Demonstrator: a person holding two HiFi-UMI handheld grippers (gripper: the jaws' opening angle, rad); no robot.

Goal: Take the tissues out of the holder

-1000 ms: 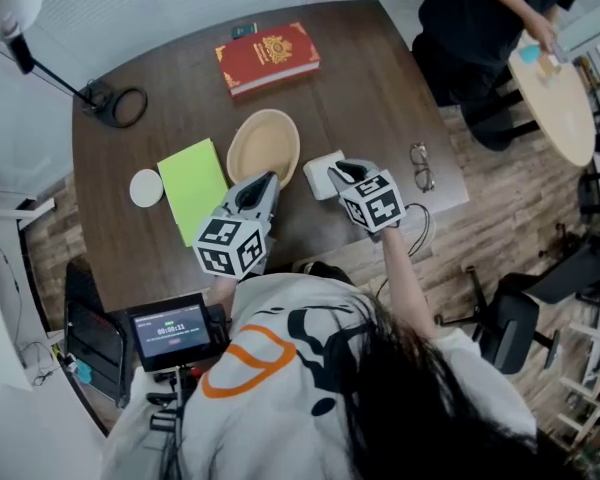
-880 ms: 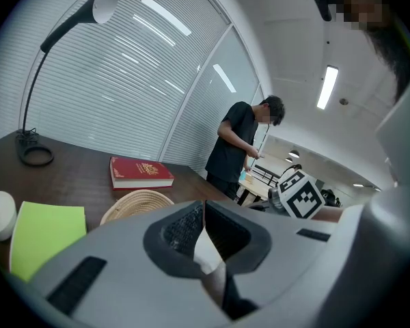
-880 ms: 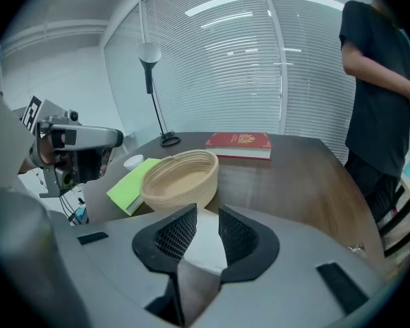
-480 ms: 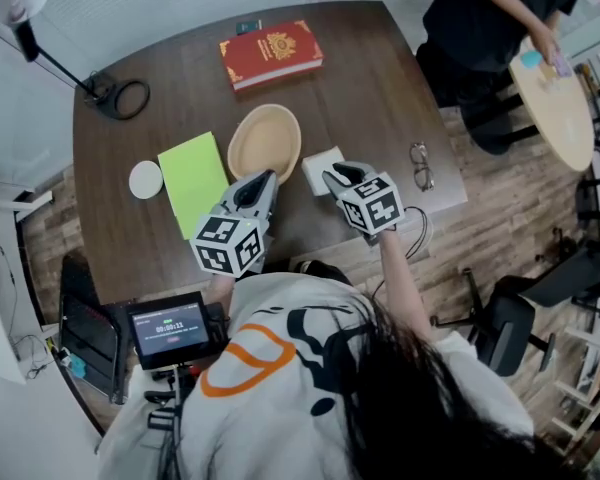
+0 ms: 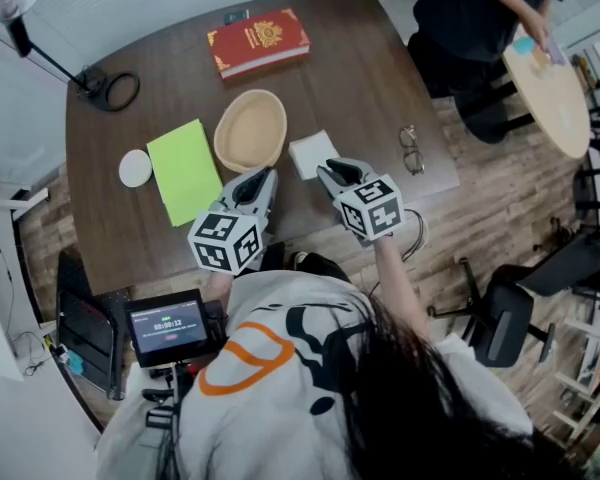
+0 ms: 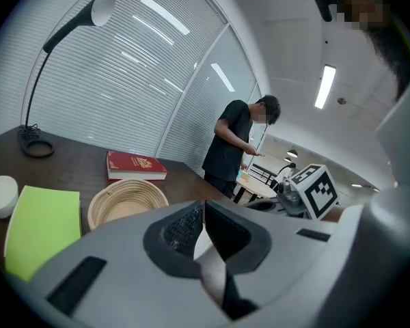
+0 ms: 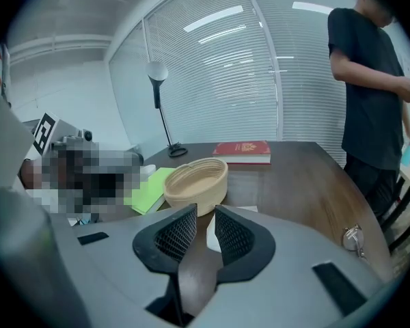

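- The tissues (image 5: pixel 313 154) lie as a flat white square on the table (image 5: pixel 360 78), just beside the basket (image 5: pixel 250 131) and on its right, not inside it. The basket looks bare, so I judge the tissues to be out of it already.
- My right gripper (image 5: pixel 330 171) hangs just short of the tissues with its nose aimed at them. That fits a spot where I have set them clear of the rim, with open wood around them and the glasses (image 5: pixel 411 148) well off to the right.
- Along my right gripper (image 7: pixel 205 210) its fingers (image 7: pixel 176 234) stand clearly apart. A corner of the tissues shows through the gap, but it is down on the table beyond. Neither pad presses on anything, so this gripper holds nothing.
- My left gripper (image 5: pixel 263 176) hangs low over the near edge of the table, close to the basket and the green notebook (image 5: pixel 185 168). I take it to be waiting there, since I see no job for it.
- In my left gripper (image 6: pixel 203 207) the fingers (image 6: pixel 184 227) are drawn together, and the tips seem to meet. A pale sliver shows lower in the slit. From this angle I cannot be sure what it is, but I think it is the table scene behind, not something pinched.
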